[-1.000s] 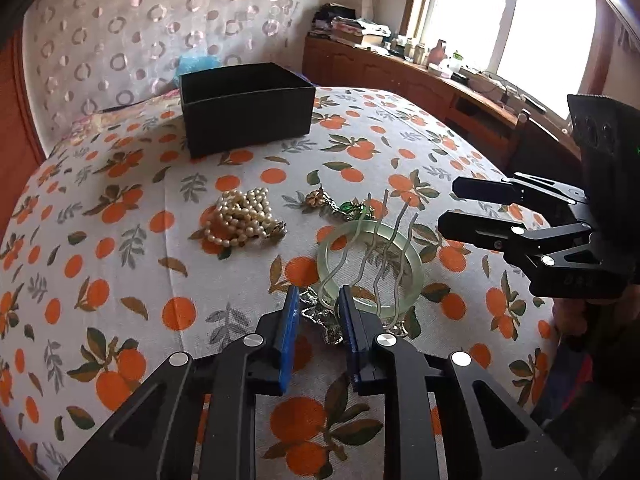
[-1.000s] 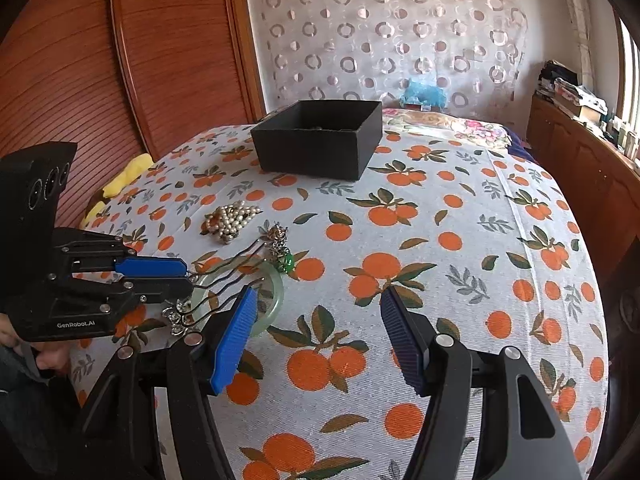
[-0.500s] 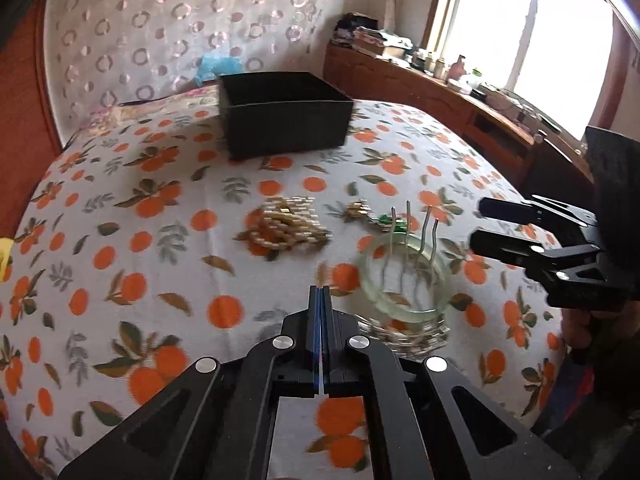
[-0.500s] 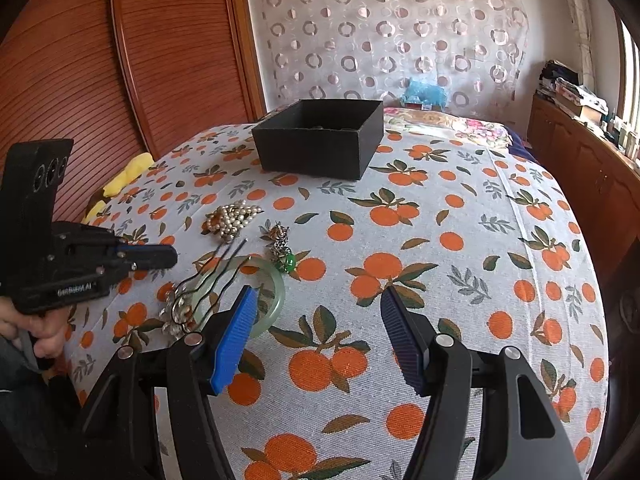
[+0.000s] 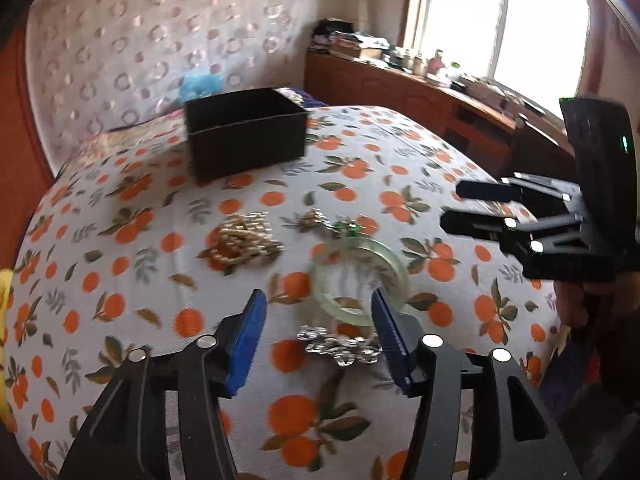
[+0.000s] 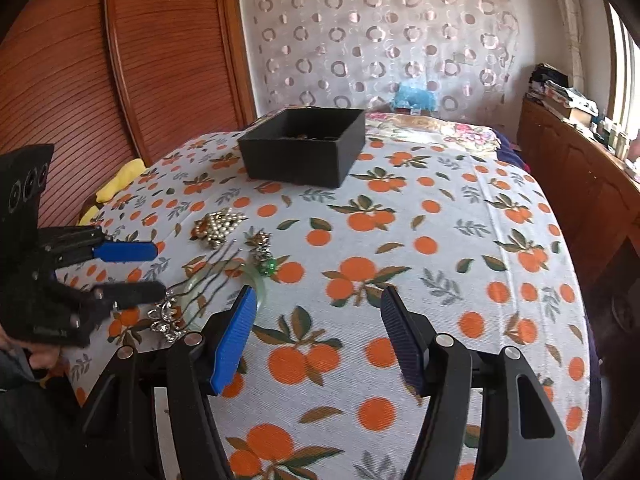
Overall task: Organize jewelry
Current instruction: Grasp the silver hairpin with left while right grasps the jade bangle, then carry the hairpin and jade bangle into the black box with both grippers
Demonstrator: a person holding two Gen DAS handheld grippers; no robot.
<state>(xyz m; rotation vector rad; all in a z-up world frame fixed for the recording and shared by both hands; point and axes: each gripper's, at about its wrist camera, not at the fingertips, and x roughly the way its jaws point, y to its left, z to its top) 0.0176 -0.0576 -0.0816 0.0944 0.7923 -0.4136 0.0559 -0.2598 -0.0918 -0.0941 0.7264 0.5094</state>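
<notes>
We hold our left gripper (image 5: pixel 318 334) low over the near edge of a bed covered with a white cloth printed with oranges and green leaves (image 6: pixel 440 248), its blue-padded jaws spread wide and empty. Between them, on the cloth, lies a silver filigree hair comb with long wavy prongs (image 6: pixel 176 308); its ornate head sits nearest that gripper and its prongs reach across a pale green translucent jade bangle (image 5: pixel 360 276), which lies flat just beyond. The left wrist view is blurred, so the prongs barely show there.

Farther along the cloth, a heap of cream pearl beads (image 6: pixel 219 227) rests toward the left edge of the bed, and a small gold-coloured brooch with a green stone (image 6: pixel 265 258) lies beside the bangle's far rim. A black open-topped rectangular box (image 6: pixel 304 152) stands upright toward the far end of the bed, well apart from the loose pieces; something small lies inside, too dim to identify.

Our right gripper (image 6: pixel 318 334) hovers over the bare cloth to the right of the bangle, jaws parted wide, gripping nothing. A patterned curtain with ring motifs (image 6: pixel 380 36) hangs behind.
</notes>
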